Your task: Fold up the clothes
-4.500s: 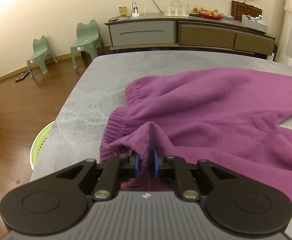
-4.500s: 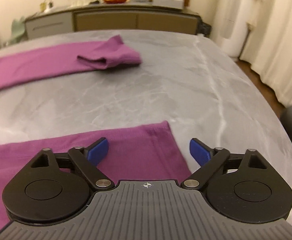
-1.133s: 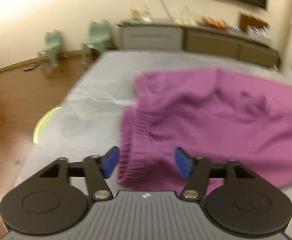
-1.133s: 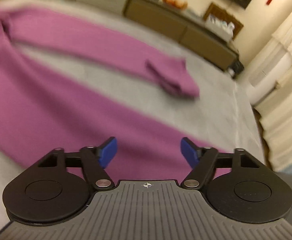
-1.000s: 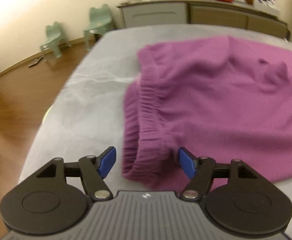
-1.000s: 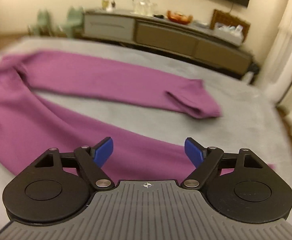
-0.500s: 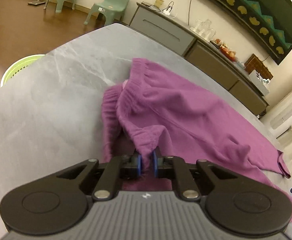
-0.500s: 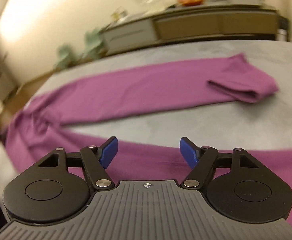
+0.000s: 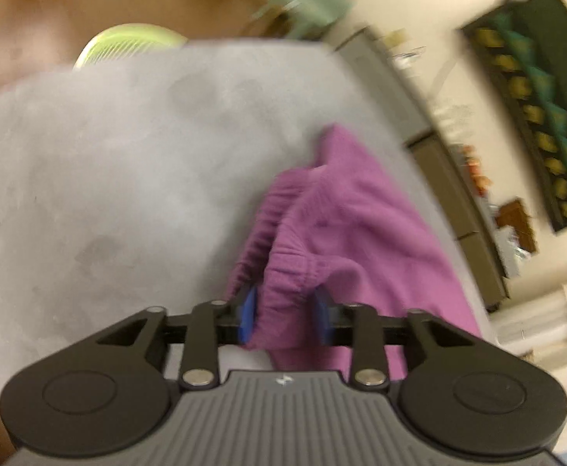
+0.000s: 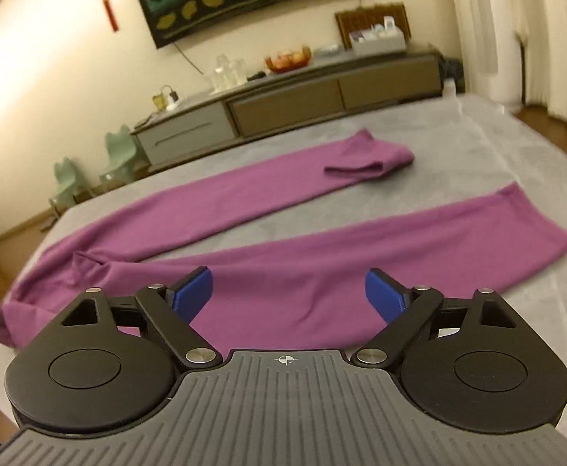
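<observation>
Your left gripper [image 9: 285, 316] view is blurred; its jaws have just been opening, and the trousers' [image 9: 345, 233] waistband bunches between the parted pads, contact unclear. Your right gripper [image 10: 288, 291] has just been opening, wide and empty above the near leg. Bare table [image 10: 535, 147] lies beyond.
</observation>
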Tool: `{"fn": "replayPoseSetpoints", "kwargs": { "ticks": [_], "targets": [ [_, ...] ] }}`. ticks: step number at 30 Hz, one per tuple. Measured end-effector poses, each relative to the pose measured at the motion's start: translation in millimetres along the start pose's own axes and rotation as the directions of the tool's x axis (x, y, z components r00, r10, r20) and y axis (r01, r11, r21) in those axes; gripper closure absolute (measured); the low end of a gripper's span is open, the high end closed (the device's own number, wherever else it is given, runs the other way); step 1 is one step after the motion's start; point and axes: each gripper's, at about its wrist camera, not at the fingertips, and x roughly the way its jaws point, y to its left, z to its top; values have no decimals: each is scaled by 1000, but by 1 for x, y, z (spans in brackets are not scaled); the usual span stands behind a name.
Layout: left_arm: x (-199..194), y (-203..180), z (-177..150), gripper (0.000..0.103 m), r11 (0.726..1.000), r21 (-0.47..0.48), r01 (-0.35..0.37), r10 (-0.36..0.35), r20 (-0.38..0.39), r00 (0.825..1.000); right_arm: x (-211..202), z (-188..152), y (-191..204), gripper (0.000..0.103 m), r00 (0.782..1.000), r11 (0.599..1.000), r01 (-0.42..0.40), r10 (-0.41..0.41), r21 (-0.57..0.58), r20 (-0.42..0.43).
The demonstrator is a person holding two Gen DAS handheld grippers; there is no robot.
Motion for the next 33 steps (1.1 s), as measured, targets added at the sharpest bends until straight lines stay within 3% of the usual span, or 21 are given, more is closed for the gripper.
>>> {"fn": "replayPoseSetpoints", "kwargs": {
  "ticks": [1,2,3,5,8,9,10,11,13,15,17,20,21,23,24,25,29,30,31,33],
  "targets": [
    [-8,-7,-4,22,997,62,-37,35,35,999,8,-3,4,8,1000,1000,3,-3,-20,-7],
    [-13,-13,-8,16,989,126,-72,64,67,996,18,-6,7,8,1000,999,3,-4,-38,-21],
    [-13,-17,-13,12,977,188,-101,87,85,993,29,-10,11,8,999,998,3,-5,-57,-35],
    [-3,-19,-21,16,949,276,-154,142,62,988,50,-13,16,9,998,998,14,-18,-60,-66],
    [7,-26,-25,32,907,390,-160,160,35,987,83,-18,24,10,993,998,34,-40,-58,-114],
    [9,-23,-24,49,901,403,-160,165,24,986,93,-20,26,10,990,998,40,-48,-58,-130],
    [11,-21,-22,83,896,415,-160,170,13,985,102,-22,29,10,987,995,51,-62,-81,-147],
    [13,-18,-21,98,890,427,-160,176,2,984,111,-24,32,10,983,992,61,-79,-111,-165],
    [6,-9,-13,102,894,420,-157,167,13,986,126,-27,34,16,972,984,78,-111,-158,-210],
    [-5,6,3,103,914,383,-133,130,32,991,132,-30,32,18,961,968,99,-154,-230,-232],
    [-13,19,17,103,925,363,-110,108,28,994,133,-28,23,10,952,953,131,-197,-273,-232],
    [-19,26,26,102,906,398,-148,149,29,988,134,-22,-2,4,943,965,129,-190,-227,-273],
    [-19,25,25,98,892,426,-153,157,26,987,133,-21,-4,3,942,963,133,-196,-234,-274],
    [-15,20,15,69,861,486,-150,158,23,987,131,-21,-5,3,940,960,137,-204,-243,-275],
    [-12,15,7,42,841,521,-146,153,31,988,130,-22,-2,3,939,958,141,-209,-252,-272],
    [-9,10,0,32,819,555,-145,148,41,988,130,-22,1,2,939,954,144,-216,-264,-267],
    [12,-7,-16,33,767,633,-111,121,27,992,132,-25,17,2,941,936,152,-235,-316,-243],
    [17,-9,-18,45,757,645,-105,122,18,992,133,-24,18,1,942,938,149,-232,-314,-244],
    [23,-11,-19,82,749,654,-102,131,5,991,134,-24,18,1,942,940,145,-227,-310,-246],
    [26,-13,-12,82,754,652,-76,128,-33,991,135,-22,13,1,942,947,129,-210,-294,-262]
  ]
}}
